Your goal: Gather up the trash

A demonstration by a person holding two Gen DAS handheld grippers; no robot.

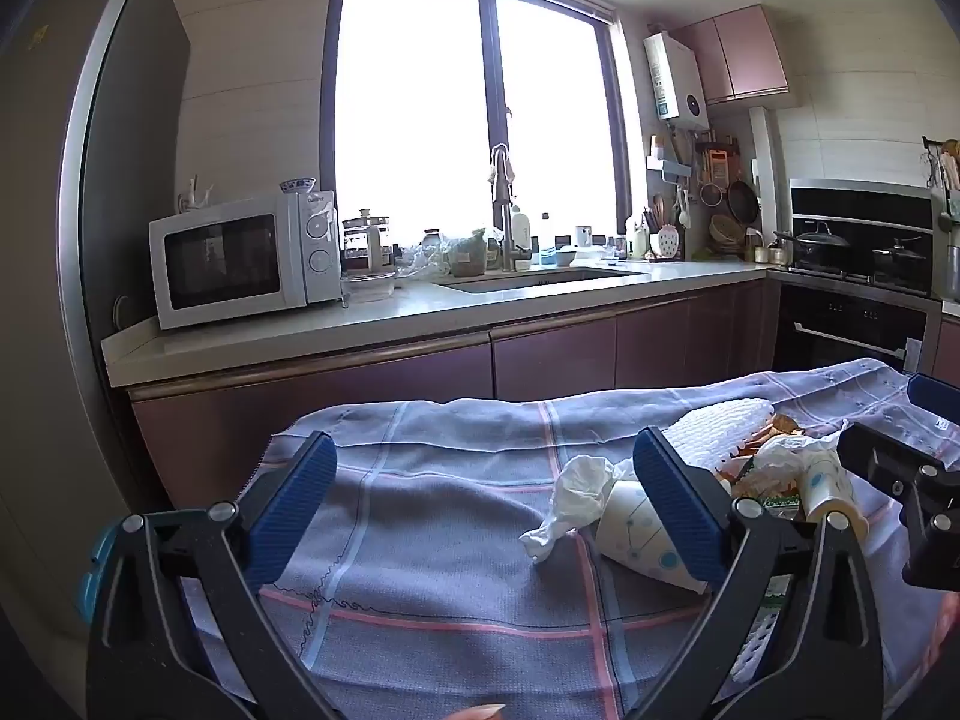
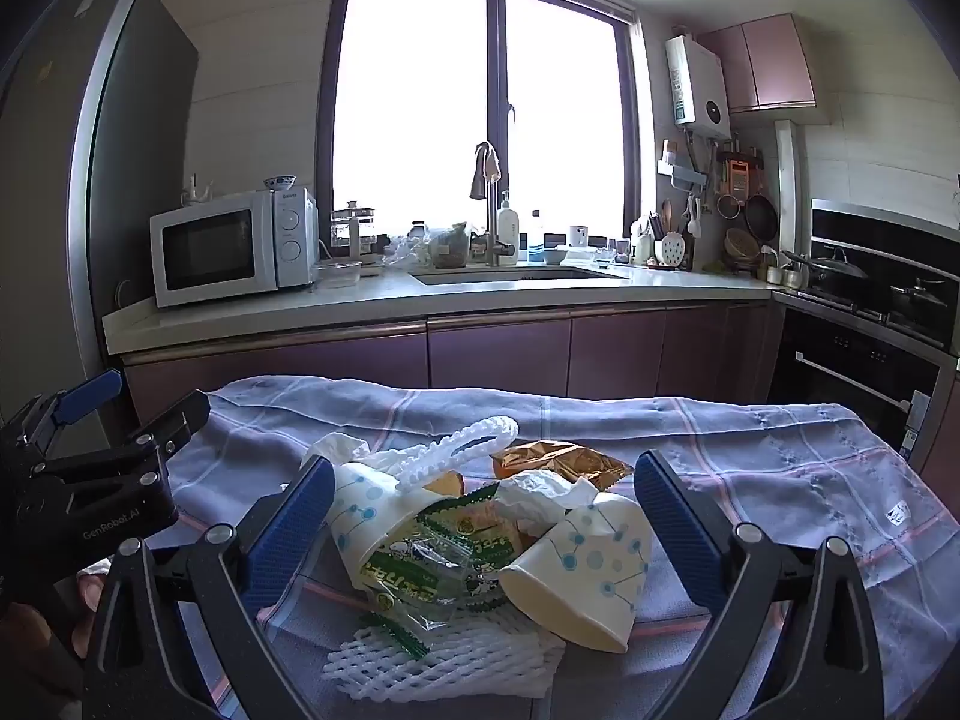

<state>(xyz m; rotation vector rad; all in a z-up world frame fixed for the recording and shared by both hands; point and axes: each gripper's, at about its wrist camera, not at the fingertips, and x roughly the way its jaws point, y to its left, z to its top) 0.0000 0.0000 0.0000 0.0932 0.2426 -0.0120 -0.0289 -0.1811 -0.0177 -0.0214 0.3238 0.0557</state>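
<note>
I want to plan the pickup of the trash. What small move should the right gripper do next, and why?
Probably ease the right gripper forward and down, then close. Its jaws stand wide open and hold nothing, and the pile lies right between them on the cloth: two paper cups, a green wrapper and tissue.

Both claws (image 1: 485, 492) (image 2: 485, 510) — wide open
</note>
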